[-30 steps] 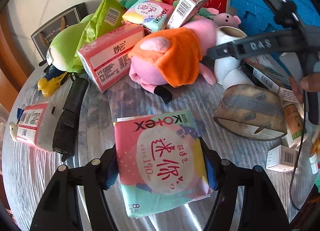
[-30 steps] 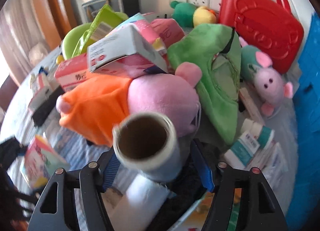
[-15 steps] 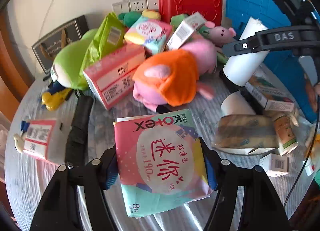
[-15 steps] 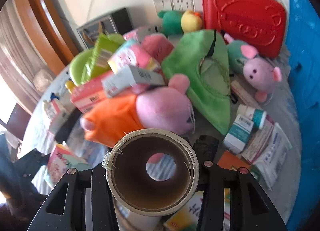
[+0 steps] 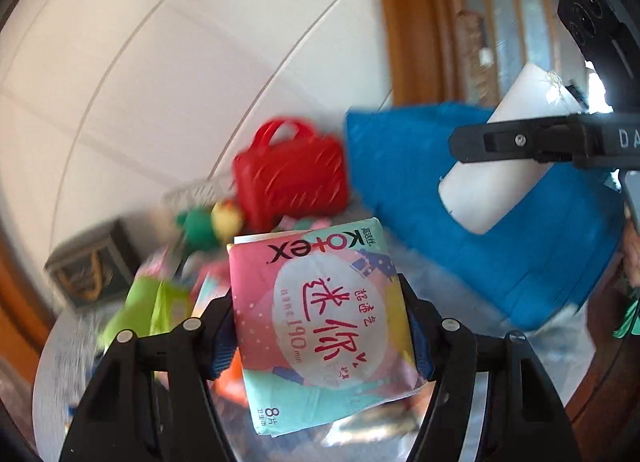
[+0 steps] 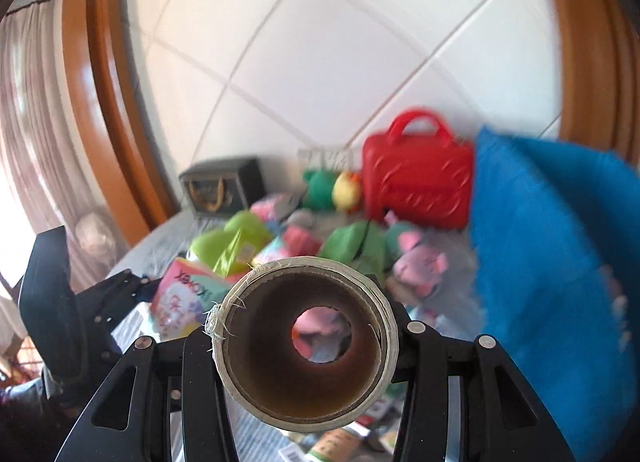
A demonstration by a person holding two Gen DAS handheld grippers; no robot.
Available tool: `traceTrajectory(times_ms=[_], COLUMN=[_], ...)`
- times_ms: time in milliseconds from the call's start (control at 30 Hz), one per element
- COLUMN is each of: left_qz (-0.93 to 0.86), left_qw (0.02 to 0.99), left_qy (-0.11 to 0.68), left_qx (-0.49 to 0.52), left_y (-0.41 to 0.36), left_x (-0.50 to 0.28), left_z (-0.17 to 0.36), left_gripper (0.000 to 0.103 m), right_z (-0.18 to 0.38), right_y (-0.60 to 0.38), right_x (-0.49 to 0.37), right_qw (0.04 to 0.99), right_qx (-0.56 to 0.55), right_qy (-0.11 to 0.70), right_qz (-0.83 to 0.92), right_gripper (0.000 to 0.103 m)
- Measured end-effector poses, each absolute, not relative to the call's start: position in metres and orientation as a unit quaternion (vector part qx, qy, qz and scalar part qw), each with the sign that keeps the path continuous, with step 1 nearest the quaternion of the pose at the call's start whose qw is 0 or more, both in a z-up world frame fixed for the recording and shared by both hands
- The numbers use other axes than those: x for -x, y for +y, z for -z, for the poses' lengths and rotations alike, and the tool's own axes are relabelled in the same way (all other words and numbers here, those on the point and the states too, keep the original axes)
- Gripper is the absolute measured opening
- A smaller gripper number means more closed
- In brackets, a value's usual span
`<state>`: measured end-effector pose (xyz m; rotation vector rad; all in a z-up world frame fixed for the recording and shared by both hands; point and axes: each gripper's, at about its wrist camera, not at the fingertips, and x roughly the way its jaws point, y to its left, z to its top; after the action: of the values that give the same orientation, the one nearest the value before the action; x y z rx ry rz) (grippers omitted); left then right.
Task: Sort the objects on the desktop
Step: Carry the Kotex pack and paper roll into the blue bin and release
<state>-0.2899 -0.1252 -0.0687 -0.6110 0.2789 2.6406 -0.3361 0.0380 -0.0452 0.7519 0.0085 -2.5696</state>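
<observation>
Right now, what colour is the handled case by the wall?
Red; the case shows best in the right wrist view, though blurred.

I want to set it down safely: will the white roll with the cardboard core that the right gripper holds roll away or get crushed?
The roll is round, so laid on its side it would probably roll; standing on end seems safer. Its hollow cardboard core looks stiff and keeps its shape between the right gripper fingers, so crushing seems unlikely. It is probably light.

White tiled wall (image 6: 340, 62), wooden frame (image 6: 100, 82), pale curtain (image 6: 28, 102).
</observation>
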Motion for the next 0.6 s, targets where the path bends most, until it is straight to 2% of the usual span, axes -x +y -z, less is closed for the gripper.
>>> traceTrajectory(times_ms=[200,333,467,533,567,600], left_qz=[-0.938,-0.925,-0.922,-0.931,-0.935,-0.937], left_qw=[0.302,0.347,0.347,0.327,0.318,0.313], left_qy=[0.111,0.103,0.115,0.116,0.113,0.108], left_qx=[0.128,0.117,0.127,0.116,0.113,0.112], left_y=[-0.015,0.062,0.138,0.164,0.172,0.178], left_x=[0.291,0.309,0.336,0.34,0.343,0.344], left_z=[-0.018,-0.045,-0.056,-0.06,-0.061,-0.063], left_gripper=[0.067,0.067,0.069,0.072,0.074,0.08], right_z=[-0.027,-0.041,-0.041,-0.043,-0.044,-0.047], right_y=[0.134,0.212,0.277,0.306,0.317,0.325], right_x=[0.298,0.309,0.33,0.338,0.339,0.339], right_qw=[0.143,0.078,0.026,0.005,0.0,-0.007], right_qx=[-0.198,-0.197,-0.203,-0.193,-0.189,-0.184], right_qy=[-0.008,-0.032,-0.06,-0.078,-0.082,-0.082], right_qz=[0.97,0.977,0.977,0.978,0.979,0.98], right_gripper=[0.046,0.046,0.047,0.06,0.079,0.091])
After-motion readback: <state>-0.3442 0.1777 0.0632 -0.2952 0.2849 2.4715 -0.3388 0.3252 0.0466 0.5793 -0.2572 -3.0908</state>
